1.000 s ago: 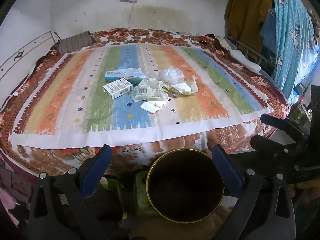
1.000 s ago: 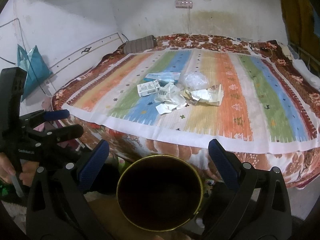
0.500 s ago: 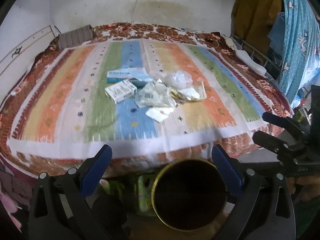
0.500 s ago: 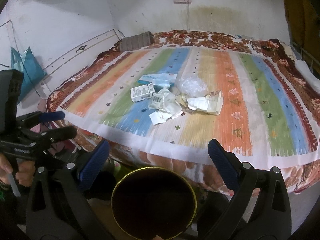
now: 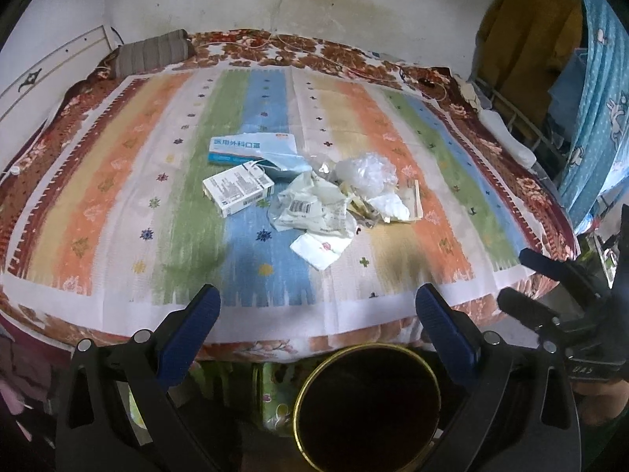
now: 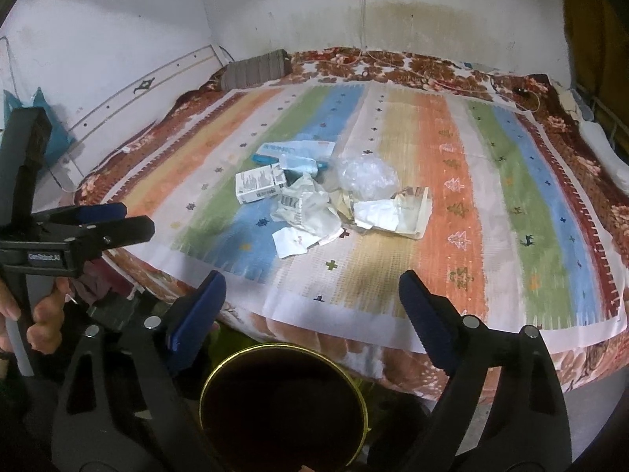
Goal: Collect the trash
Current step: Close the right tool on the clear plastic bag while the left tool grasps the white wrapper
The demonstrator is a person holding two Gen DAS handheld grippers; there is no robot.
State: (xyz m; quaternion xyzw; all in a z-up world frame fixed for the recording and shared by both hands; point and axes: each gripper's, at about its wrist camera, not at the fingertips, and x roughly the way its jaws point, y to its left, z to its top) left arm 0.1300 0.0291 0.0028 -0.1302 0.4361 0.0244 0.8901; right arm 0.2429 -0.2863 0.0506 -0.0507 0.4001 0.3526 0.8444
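Observation:
A heap of trash lies mid-bed on the striped mat [image 5: 118, 196]: a white carton [image 5: 238, 190], a blue mask box [image 5: 251, 149], a crumpled wrapper [image 5: 314, 208], a clear plastic bag [image 5: 367, 171] and a tissue [image 5: 320, 249]. The same carton [image 6: 259, 185] and bag [image 6: 365, 177] show in the right wrist view. My left gripper [image 5: 317, 299] hangs open over the bed's near edge, well short of the heap. My right gripper [image 6: 312, 281] is beside it, jaws closing with nothing between them. A dark gold-rimmed bin [image 5: 369, 347] [image 6: 275, 348] stands on the floor below both.
A floral blanket [image 6: 432, 67] covers the bed, with a grey pillow [image 5: 153, 55] at the far left corner. Hanging clothes [image 5: 530, 39] and a blue curtain [image 5: 601, 78] crowd the right side. A teal bag [image 6: 59, 137] hangs on the left wall. A hand [image 6: 43, 322] holds the left gripper's handle.
Both grippers have come closer to the bed, so the heap looks larger and the bin sits lower in each view. The right jaws have narrowed a little.

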